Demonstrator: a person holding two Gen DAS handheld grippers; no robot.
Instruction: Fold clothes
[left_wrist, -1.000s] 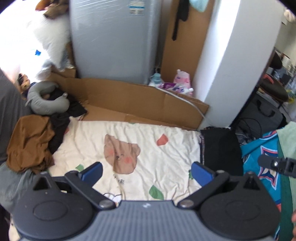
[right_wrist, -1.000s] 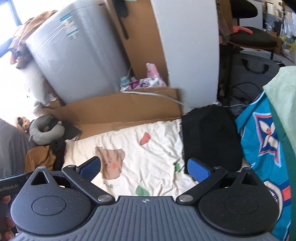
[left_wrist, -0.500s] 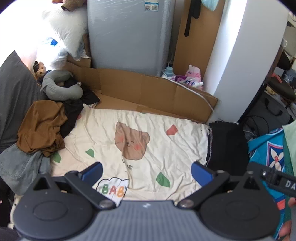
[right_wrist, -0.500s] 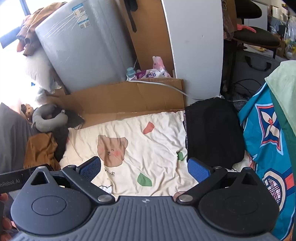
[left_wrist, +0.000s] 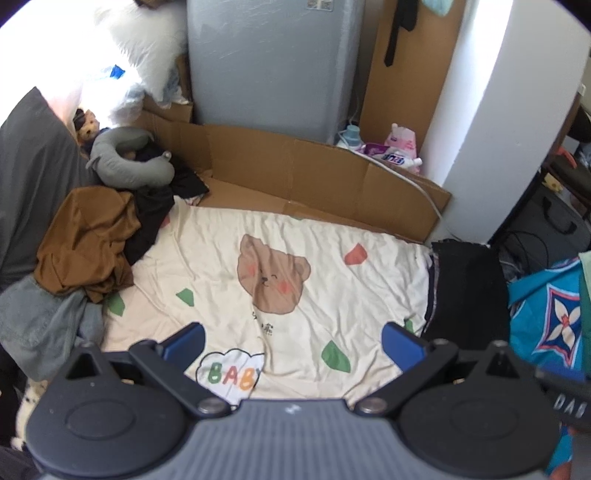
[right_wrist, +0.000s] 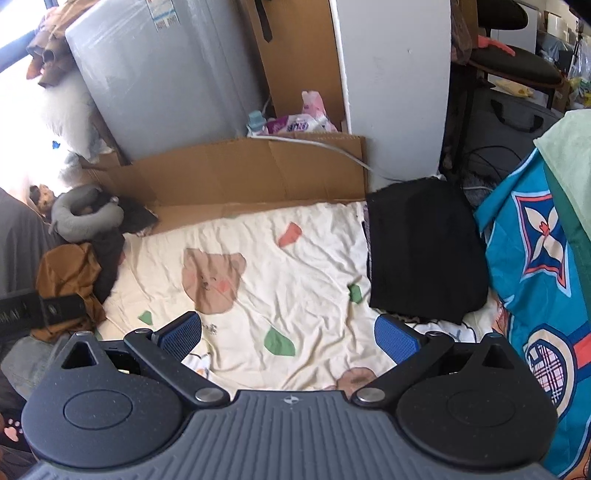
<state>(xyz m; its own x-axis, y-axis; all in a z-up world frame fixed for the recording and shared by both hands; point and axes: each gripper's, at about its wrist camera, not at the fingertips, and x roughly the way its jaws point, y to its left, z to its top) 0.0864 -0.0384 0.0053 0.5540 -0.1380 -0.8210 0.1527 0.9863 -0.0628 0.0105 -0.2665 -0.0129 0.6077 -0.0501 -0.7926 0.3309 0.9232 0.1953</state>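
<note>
both claws held above a bed, nothing between the fingers. left claw spread wide, blue pads apart, empty. right claw also spread wide, empty.

cream sheet covers the bed, wrinkled, printed with a brown bear face, green and red shapes, and a cloud near the front edge reading "bab", the rest of the word hidden behind the claw body.

clothes to fold: a brown garment crumpled in a heap at the left edge of the bed, touching a black garment bunched just behind it. a grey-blue garment lies at the front left corner, touching the brown one. a folded black garment lies flat at the right edge of the bed, on top of the sheet. a blue patterned cloth lies just beside it on the right.

grey neck pillow at the back left corner, near the black bunch. cardboard stands along the back edge of the bed. behind it a grey appliance wrapped in plastic film, with a label at the top too small to read. pink packs with blue writing sit behind the cardboard, writing not legible.

part of the other claw's body shows at the right edge of the left wrist view with white letters "dab".
</note>
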